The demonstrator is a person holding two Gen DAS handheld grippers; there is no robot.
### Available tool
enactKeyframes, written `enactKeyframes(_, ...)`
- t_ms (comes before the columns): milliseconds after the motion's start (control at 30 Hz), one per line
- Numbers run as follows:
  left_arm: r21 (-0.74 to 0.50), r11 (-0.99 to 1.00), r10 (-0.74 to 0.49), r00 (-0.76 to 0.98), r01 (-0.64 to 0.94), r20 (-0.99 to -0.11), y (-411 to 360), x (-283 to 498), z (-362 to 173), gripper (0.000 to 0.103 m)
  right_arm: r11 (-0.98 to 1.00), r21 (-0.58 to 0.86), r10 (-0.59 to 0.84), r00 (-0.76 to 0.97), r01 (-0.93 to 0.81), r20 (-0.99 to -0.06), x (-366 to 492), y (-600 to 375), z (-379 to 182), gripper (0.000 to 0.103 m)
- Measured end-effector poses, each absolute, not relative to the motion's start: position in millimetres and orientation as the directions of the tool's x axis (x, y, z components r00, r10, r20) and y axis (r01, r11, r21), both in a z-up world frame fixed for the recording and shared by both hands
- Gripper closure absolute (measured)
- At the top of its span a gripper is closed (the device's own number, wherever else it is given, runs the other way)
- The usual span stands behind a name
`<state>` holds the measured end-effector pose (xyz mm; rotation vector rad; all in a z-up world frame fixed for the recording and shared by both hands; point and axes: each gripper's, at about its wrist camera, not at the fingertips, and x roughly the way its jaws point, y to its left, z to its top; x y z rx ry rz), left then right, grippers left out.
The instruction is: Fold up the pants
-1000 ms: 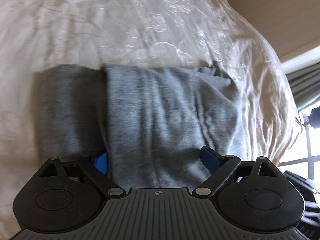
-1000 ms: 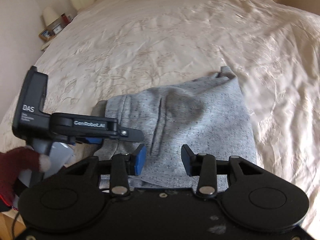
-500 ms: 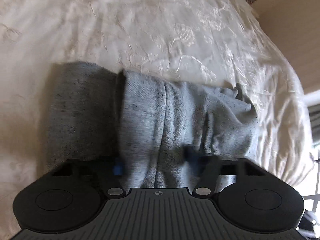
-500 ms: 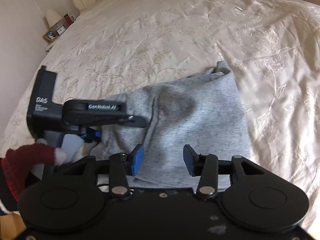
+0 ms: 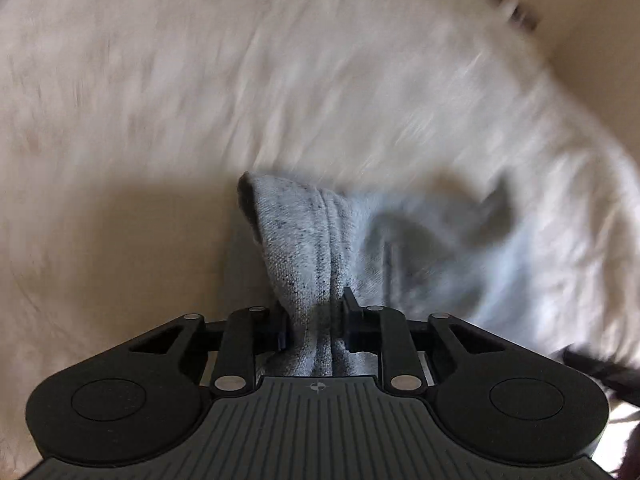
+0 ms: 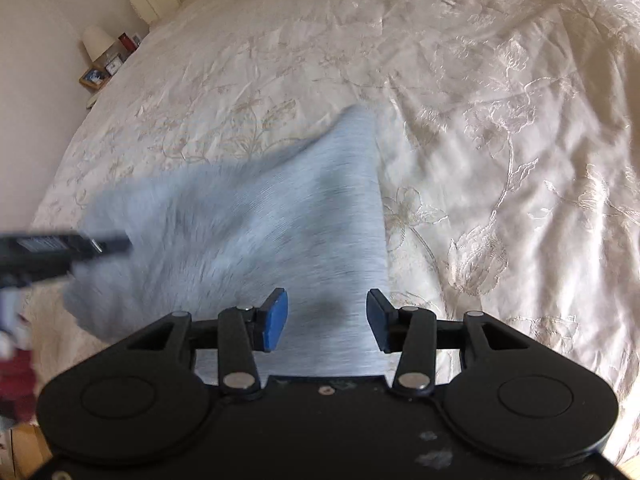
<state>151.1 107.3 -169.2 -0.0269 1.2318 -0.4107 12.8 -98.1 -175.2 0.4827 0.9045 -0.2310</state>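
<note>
Both grippers, left (image 5: 316, 330) and right (image 6: 327, 320), are chunky black plastic with round side housings, silver pivot screws and blue pads (image 6: 275, 320), the left one's body is ribbed grey, plus a dark red knit glove (image 6: 18, 380).

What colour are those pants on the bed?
Heathered light grey with dark flecks. The pants show it best in the left wrist view.
</note>
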Motion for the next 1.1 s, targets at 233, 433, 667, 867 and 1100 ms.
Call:
enactKeyframes(233,-0.287,0.92,-0.366,0.326,0.267,-0.872,105.0,161.4,-164.3,0.073,0.909,0.287,0.044,0.612,0.303,-0.789,30.7,-101.4,-169.9,0.063)
enactKeyframes(433,-0.26,0.94,-0.321,0.316,0.221,-0.893,114.8,163.4,-177.5,0.06,0.933,0.296,0.094,0.654,0.206,-0.751,84.3,-113.9,-162.6,0.084)
enactKeyframes(667,-0.259,0.945,-0.315,0.332,0.2,-0.889,120.3,157.9,-178.4,0.047,0.956,0.21,0.05,0.59,0.206,-0.806,158.5,-134.9,-194.8,0.087)
enactKeyframes(867,-0.215,0.954,-0.28,0.357,0.21,-0.891,127.2,156.0,-162.9,0.043,0.946,0.126,-0.06,0.543,0.298,-0.838,163.1,-168.3,-207.0,0.086)
enactKeyframes(1100,-0.165,0.958,-0.257,0.452,0.234,-0.854,126.7,150.9,-133.1,0.044,0.962,0.223,0.067,0.653,0.16,-0.754,144.4,-149.8,-176.0,0.086)
